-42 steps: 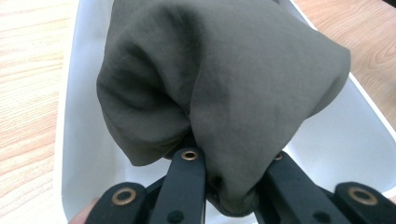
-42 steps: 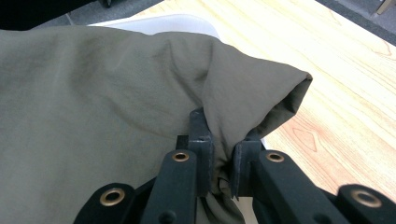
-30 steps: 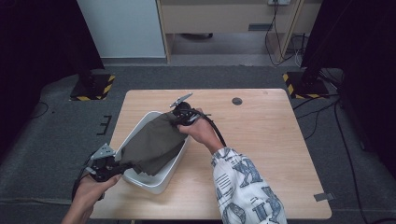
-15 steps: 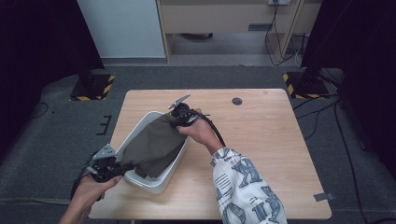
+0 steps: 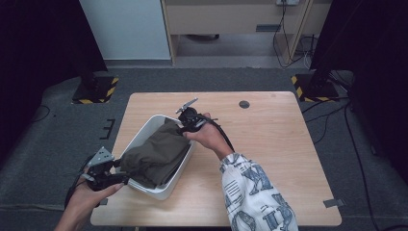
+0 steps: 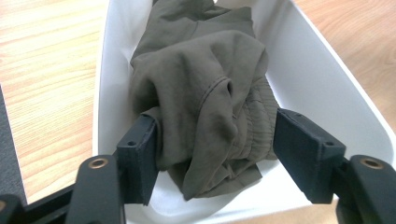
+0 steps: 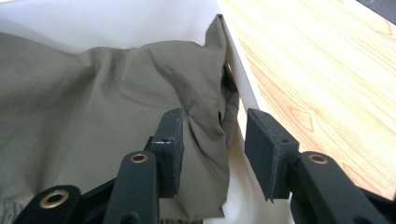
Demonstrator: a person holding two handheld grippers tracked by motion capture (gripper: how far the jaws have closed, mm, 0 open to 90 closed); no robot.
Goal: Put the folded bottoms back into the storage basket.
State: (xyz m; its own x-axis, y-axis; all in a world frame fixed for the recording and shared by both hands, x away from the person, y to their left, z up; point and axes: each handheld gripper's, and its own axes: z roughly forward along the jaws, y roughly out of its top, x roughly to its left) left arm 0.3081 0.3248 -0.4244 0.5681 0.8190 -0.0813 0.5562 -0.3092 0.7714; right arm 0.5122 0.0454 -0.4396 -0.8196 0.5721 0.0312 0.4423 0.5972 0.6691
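Observation:
An olive-green garment (image 5: 156, 154) lies crumpled in a white bin (image 5: 166, 190) on the left half of the wooden table. My left gripper (image 5: 120, 174) is at the bin's near end, and its jaws have just been opening. In the left gripper view, the left gripper (image 6: 222, 154) stands open with a bunched fold of the garment (image 6: 210, 93) loose between the pads. My right gripper (image 5: 183, 127) is at the bin's far end, and its jaws have also been opening. There the right gripper (image 7: 217, 149) straddles a hanging corner of the garment (image 7: 93, 107) and the bin's rim (image 7: 243, 79) without pinching either.
The bin sits askew on the table (image 5: 288, 159), its near end at the left front edge. A small dark round cap (image 5: 244, 104) lies near the table's back edge. A patterned sleeve (image 5: 252, 197) crosses the front middle. Black-and-yellow stand feet (image 5: 96, 91) flank the table on the floor.
Both grippers' jaws have opened and let go of the garment, which has settled into the bin. Neither hand has moved noticeably.

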